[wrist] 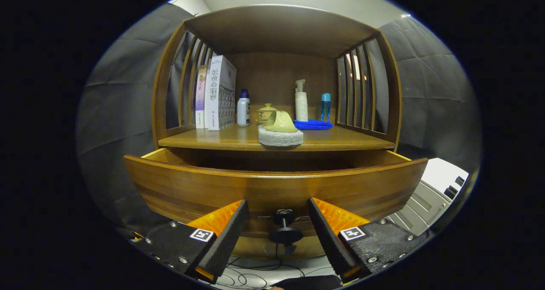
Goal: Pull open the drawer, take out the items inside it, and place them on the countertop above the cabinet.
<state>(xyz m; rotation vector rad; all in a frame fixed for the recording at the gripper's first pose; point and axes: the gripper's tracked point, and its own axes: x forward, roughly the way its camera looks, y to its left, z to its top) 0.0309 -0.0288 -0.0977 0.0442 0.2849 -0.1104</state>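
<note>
The wooden cabinet [276, 38] rises beyond the jaws, its slatted sides framing an open shelf. Below that shelf the drawer [272, 188] stands pulled out toward the jaws, its long axis running crosswise, left to right, and its front panel facing the camera just ahead of the fingertips. What lies inside it is hidden behind the front panel. The countertop [221, 141] sits above and beyond the drawer, and carries upright books [219, 94] off to the left beyond the left finger, a white bottle [243, 109], a tall pump bottle [301, 102], a slim blue bottle [325, 107], a folded blue cloth [313, 124] and a small lidded cup [266, 112]. At the shelf's front edge, straight ahead of the gap, a grey sponge [280, 136] lies with a yellow-green scoop-shaped item [281, 122] resting on top. The gripper [276, 230] has its jaws spread wide apart, and the drawer's black knob [285, 227] stands between the fingers [225, 239], touching neither.
</note>
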